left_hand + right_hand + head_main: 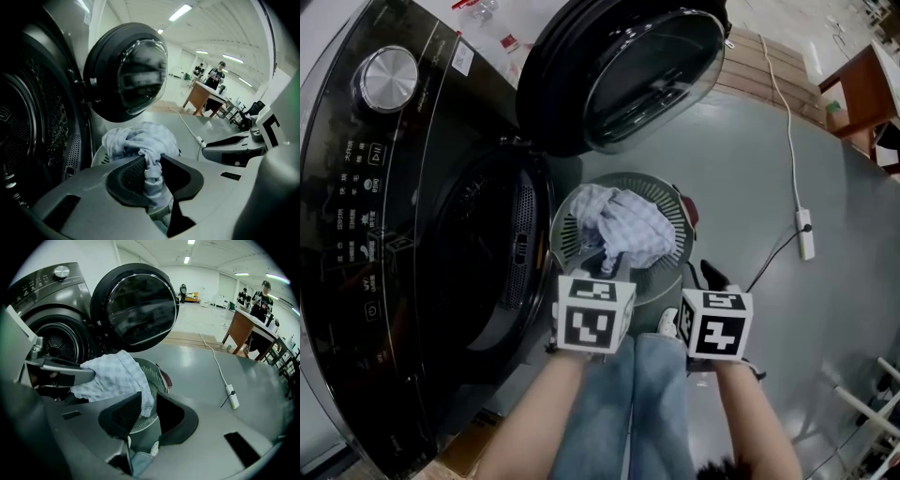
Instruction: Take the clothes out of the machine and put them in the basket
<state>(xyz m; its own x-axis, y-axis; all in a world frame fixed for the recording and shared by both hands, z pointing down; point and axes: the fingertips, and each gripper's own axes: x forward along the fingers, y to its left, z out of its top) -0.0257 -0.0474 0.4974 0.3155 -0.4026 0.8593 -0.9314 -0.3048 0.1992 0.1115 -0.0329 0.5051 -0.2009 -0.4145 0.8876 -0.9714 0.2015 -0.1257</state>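
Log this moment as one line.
left tool: shut on cloth | cloth: over basket | right tool: open, empty | washer door: open

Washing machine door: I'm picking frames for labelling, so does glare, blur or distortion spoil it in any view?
Head view: door sharp, pale streaky reflections across its glass. Left gripper view: door soft, reflections smeared. Right gripper view: door crisp, mild reflections, picture corners black.

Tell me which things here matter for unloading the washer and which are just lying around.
For the job: washing machine, basket, checked cloth, left gripper clamped on that cloth.
Lying about: power strip, white cable, wooden table.
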